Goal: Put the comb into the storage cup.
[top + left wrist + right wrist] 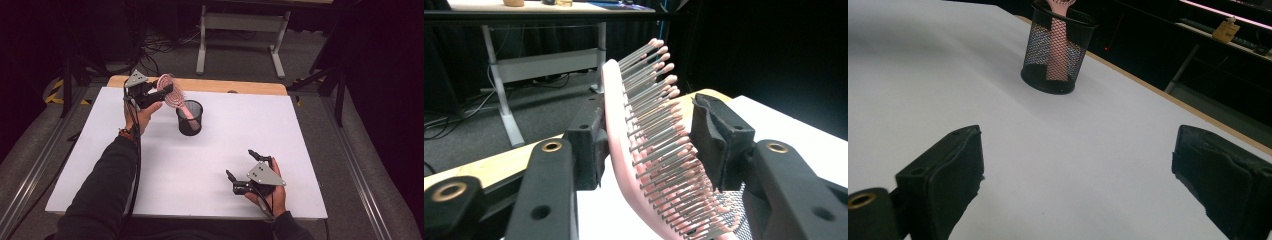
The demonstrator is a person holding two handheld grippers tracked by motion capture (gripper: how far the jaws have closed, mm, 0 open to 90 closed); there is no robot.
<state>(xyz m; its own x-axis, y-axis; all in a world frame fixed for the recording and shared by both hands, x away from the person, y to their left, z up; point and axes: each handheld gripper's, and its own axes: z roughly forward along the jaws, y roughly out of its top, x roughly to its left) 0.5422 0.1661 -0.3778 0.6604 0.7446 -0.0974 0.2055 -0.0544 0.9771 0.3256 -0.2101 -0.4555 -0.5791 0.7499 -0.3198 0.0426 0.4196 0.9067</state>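
Standing handle-down in the mesh cup (190, 118) at the counter's (210, 170) far left, the pink hairbrush (172, 91) leans its head between the left claw's (162, 92) loosened pads, while the right claw (242, 165) rests apart, well away.

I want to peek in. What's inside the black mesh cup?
The pink hairbrush stands with its handle down inside the black mesh cup; the bristled head sticks out above the rim. The cup's floor under the handle is hidden.
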